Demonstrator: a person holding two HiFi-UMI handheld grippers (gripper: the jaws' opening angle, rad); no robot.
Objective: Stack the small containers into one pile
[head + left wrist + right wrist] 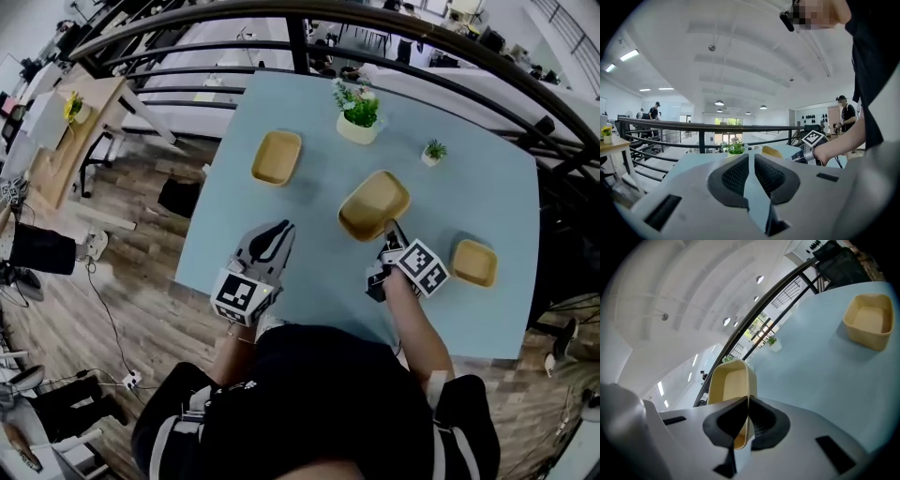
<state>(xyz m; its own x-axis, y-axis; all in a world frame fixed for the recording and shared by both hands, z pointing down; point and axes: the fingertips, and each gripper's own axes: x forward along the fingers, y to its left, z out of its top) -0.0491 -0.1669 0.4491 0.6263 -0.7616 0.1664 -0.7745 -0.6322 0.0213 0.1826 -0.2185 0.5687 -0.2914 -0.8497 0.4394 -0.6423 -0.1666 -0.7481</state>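
Note:
Three small yellow containers are on the light blue table (pixel 309 281). One container (pixel 277 157) lies at the far left and another (pixel 474 262) at the near right. The middle container (pixel 374 204) hangs tilted above the table, with my right gripper (pixel 390 231) shut on its near rim. In the right gripper view that held container (pixel 733 380) sits between the jaws (pixel 748 401), and the near-right container (pixel 869 322) lies beyond. My left gripper (pixel 277 230) hovers over the table's near left, shut on nothing (pixel 751 159).
A potted plant (pixel 358 114) in a white pot and a smaller plant (pixel 433 152) stand at the table's far side. A dark railing (pixel 309 37) runs behind the table. The table's near edge is close to my body.

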